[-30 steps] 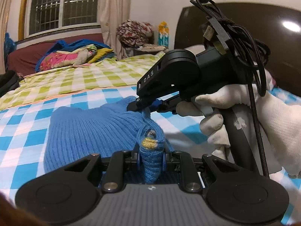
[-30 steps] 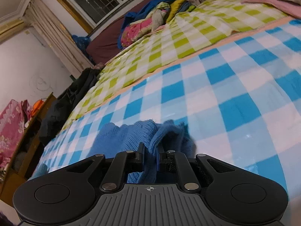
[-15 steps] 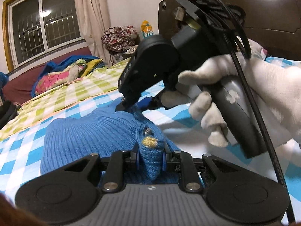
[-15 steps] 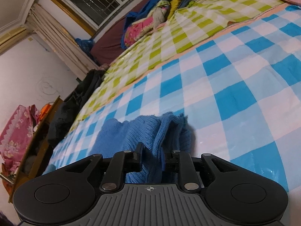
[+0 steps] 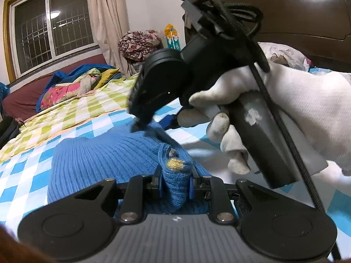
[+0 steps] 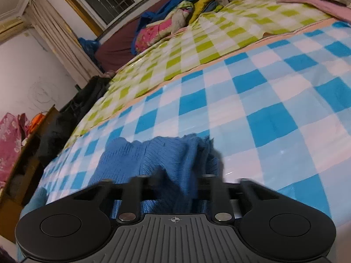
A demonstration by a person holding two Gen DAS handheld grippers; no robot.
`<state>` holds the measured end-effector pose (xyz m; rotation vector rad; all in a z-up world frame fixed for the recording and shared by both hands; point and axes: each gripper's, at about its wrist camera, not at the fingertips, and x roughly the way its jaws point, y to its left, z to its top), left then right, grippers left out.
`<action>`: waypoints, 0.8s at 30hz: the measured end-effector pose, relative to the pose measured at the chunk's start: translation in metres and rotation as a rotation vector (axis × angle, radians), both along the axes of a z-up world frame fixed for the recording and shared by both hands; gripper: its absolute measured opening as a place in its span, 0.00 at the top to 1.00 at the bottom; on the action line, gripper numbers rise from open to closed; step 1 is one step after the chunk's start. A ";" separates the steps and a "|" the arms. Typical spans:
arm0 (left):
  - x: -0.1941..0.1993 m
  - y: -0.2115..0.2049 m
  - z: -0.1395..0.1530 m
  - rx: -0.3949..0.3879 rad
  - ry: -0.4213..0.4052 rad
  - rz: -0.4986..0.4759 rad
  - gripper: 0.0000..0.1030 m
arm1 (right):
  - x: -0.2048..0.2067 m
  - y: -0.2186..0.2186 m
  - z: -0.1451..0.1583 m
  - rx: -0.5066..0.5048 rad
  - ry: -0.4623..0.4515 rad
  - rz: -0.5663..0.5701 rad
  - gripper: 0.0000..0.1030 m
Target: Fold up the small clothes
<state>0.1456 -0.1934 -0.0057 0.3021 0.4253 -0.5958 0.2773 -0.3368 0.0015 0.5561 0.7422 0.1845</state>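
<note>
A small blue knit garment (image 5: 105, 157) lies on the blue-and-white checked sheet (image 5: 19, 175). My left gripper (image 5: 175, 182) is shut on a bunched corner of it that carries a yellow patch. My right gripper (image 6: 178, 182) has its jaws spread wide, with a fold of the blue knit (image 6: 175, 153) loose between them; the fingers are motion-blurred. In the left wrist view the right gripper (image 5: 140, 127), held by a white-gloved hand (image 5: 296, 114), tilts down over the garment's far edge.
A green-checked sheet (image 6: 197, 43) covers the far part of the bed. A pile of coloured clothes (image 5: 79, 83) lies by the window. A dark headboard (image 5: 307, 22) stands to the right. Dark clothes (image 6: 72, 118) and a wooden shelf (image 6: 24, 171) are off the bed's left edge.
My right gripper has opened from shut on the blue knit to wide apart, letting the fold go, and has tilted downward. My left gripper has kept its hold.
</note>
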 end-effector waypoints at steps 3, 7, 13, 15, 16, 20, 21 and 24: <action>-0.009 0.004 0.007 -0.025 -0.041 -0.020 0.75 | -0.010 -0.016 0.007 0.085 -0.065 -0.033 0.89; -0.019 0.000 0.003 -0.002 -0.055 -0.071 0.75 | -0.014 -0.032 -0.005 0.103 -0.044 -0.085 0.89; -0.021 -0.001 -0.005 0.035 -0.007 -0.073 0.75 | -0.015 -0.031 -0.015 0.074 -0.019 -0.089 0.82; -0.023 0.005 0.001 0.014 0.007 -0.088 0.75 | -0.018 -0.031 -0.011 0.046 -0.021 -0.083 0.81; -0.022 0.008 0.004 0.007 0.011 -0.093 0.75 | -0.023 -0.030 -0.007 0.026 -0.027 -0.077 0.81; -0.029 0.023 0.012 -0.025 0.042 -0.098 0.75 | -0.046 -0.023 0.011 -0.058 -0.070 -0.085 0.81; -0.031 0.028 0.014 -0.037 0.051 -0.098 0.75 | -0.053 -0.021 0.015 -0.074 -0.083 -0.088 0.81; -0.040 0.043 0.022 -0.058 0.051 -0.091 0.75 | -0.072 -0.012 0.024 -0.052 -0.112 -0.038 0.80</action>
